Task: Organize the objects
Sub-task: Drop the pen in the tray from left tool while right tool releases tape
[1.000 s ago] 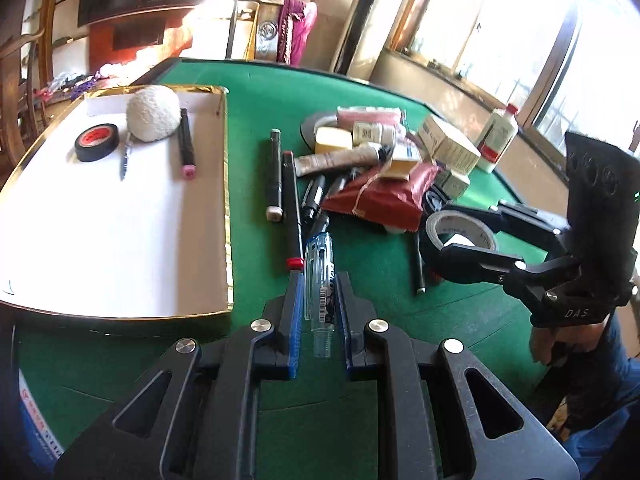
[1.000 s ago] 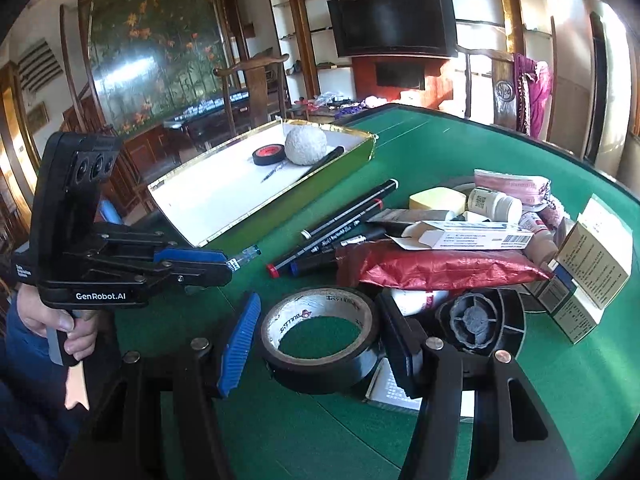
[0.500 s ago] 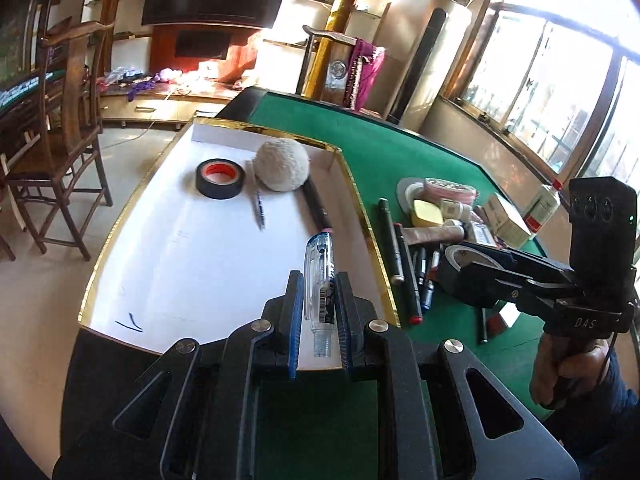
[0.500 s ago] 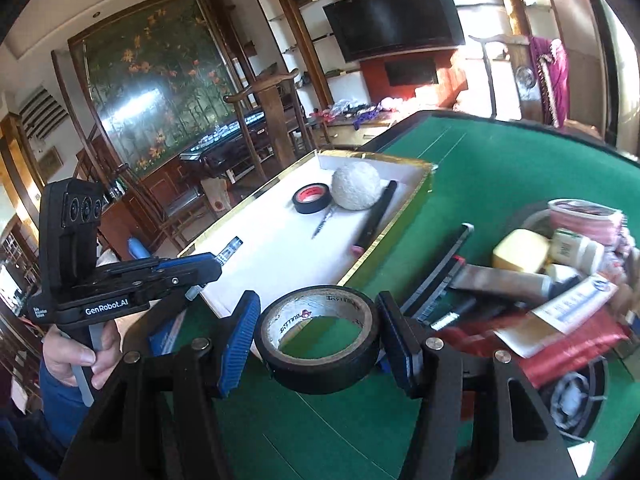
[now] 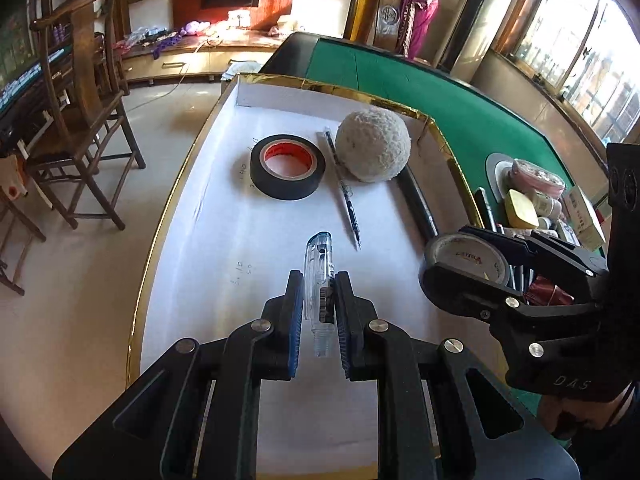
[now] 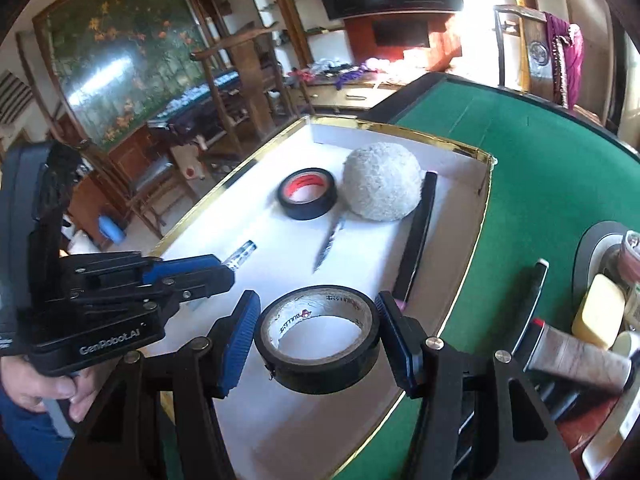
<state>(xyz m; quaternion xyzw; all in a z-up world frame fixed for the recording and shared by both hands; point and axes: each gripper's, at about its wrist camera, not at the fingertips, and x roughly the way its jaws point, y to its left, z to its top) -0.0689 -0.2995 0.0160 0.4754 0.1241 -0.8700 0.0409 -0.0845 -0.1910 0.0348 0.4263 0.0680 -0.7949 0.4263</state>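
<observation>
My left gripper [image 5: 318,280] is shut on a clear pen [image 5: 319,276] and holds it over the white, gold-rimmed tray [image 5: 224,240]. My right gripper [image 6: 318,312] is shut on a black tape roll [image 6: 318,338] above the tray's near right part [image 6: 304,420]; it also shows in the left wrist view [image 5: 470,260]. In the tray lie a second black tape roll with a red core [image 5: 287,166], a white fuzzy ball [image 5: 373,150], a thin pen [image 5: 344,196] and a black marker [image 6: 416,236].
The tray sits on a green felt table [image 6: 540,168]. A pile of loose items lies at the right: a yellow block [image 6: 598,312], boxes [image 5: 584,216], markers [image 6: 534,292] and a tube [image 6: 576,354]. Wooden chairs [image 5: 80,120] stand on the floor at the left.
Both grippers have moved left from the item pile to above the tray, carrying the clear pen and the tape roll. The right gripper lifted the roll off the felt.
</observation>
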